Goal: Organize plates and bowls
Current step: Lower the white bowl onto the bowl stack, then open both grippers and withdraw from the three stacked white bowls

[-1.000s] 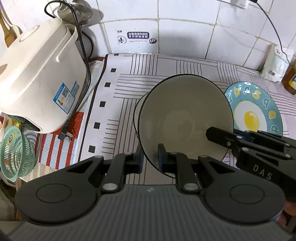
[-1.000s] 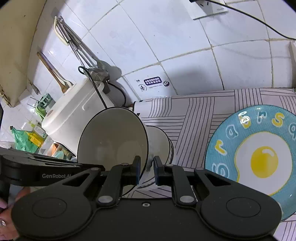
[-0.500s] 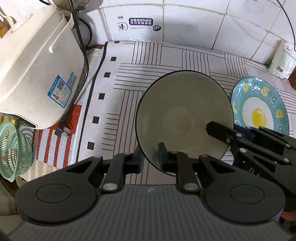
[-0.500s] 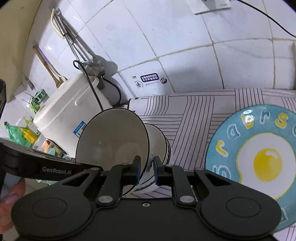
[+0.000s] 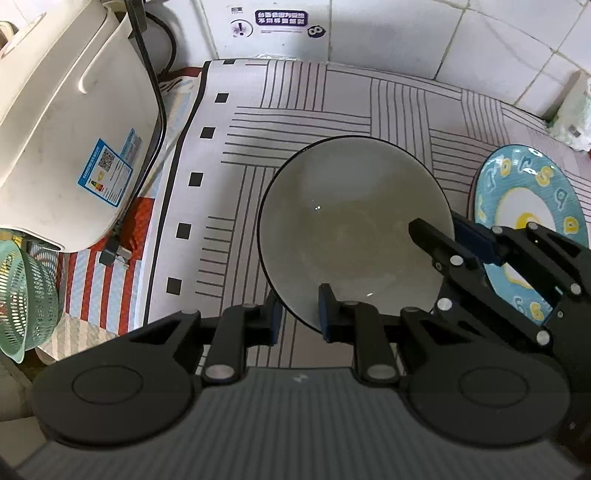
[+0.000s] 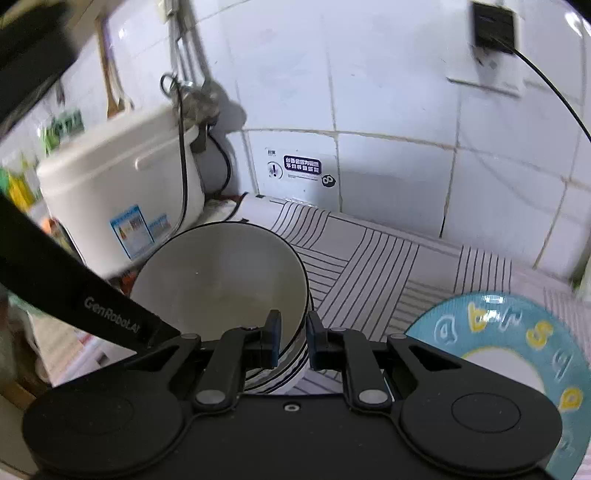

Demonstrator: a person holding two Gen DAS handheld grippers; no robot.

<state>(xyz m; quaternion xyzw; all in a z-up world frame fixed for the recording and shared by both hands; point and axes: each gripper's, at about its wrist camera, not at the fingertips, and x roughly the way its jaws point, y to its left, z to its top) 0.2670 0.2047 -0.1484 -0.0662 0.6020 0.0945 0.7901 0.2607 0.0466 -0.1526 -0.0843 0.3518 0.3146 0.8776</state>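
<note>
A cream bowl with a black rim (image 5: 354, 229) sits nested in a stack of like bowls on the striped mat; it also shows in the right wrist view (image 6: 221, 280). My left gripper (image 5: 297, 317) has its jaws parted a little around the bowl's near rim, with a gap on each side. My right gripper (image 6: 292, 338) straddles the right rim with its jaws also slightly apart; it shows in the left wrist view (image 5: 454, 236). A blue plate with a fried-egg design (image 5: 532, 206) lies to the right and shows in the right wrist view (image 6: 517, 354).
A white rice cooker (image 5: 62, 122) with a black cord stands at the left. A green colander (image 5: 26, 295) sits at the lower left. The tiled wall (image 5: 369, 33) bounds the back. A white packet (image 5: 572, 110) rests at the far right.
The held bowl has come down from tilted to level and settled into the stack. Both grippers' jaws have widened slightly off its rim.
</note>
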